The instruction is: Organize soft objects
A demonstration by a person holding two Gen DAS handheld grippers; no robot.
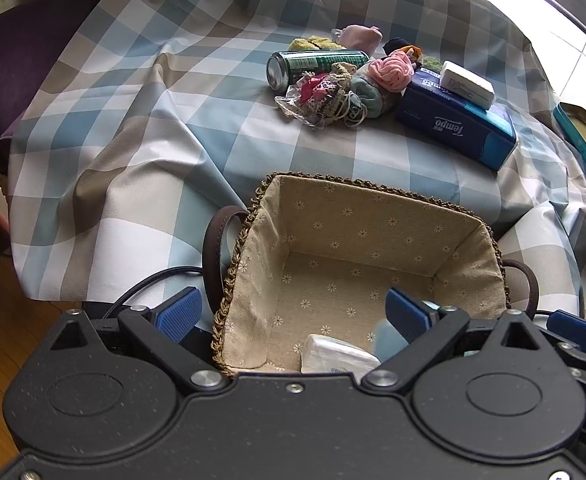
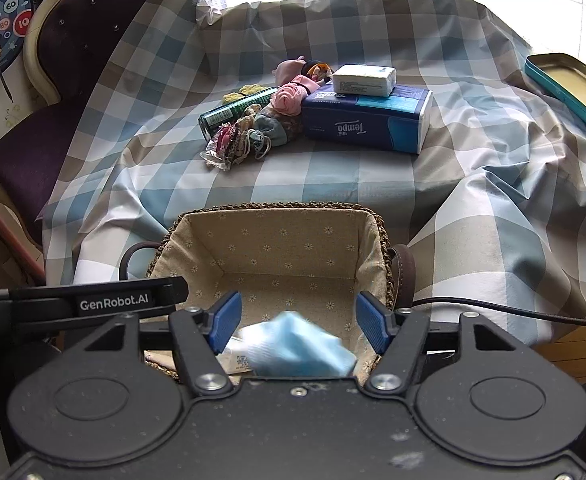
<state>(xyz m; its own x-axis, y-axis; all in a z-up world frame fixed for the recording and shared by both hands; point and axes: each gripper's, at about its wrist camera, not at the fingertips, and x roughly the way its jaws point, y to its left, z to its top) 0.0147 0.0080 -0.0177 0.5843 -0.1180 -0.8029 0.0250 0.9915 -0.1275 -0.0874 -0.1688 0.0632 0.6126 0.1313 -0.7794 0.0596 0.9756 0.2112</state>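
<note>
While the left hand-held gripper [image 1: 293,314] hangs wide open and empty over the basket [image 1: 373,192], the soft pile [image 1: 345,80] lies well beyond, up the worktop [image 1: 173,120].

In the right view, the right hand-held gripper [image 2: 295,322] gapes, gripping nothing; a blue mask [image 2: 297,348] and white packet [image 2: 233,356] lie in the basket beneath it.

The right gripper [image 2: 295,322] hangs wide open over the lined basket [image 2: 293,236], where a blue face mask [image 2: 297,346] lies on a white tissue pack [image 2: 237,354].
</note>
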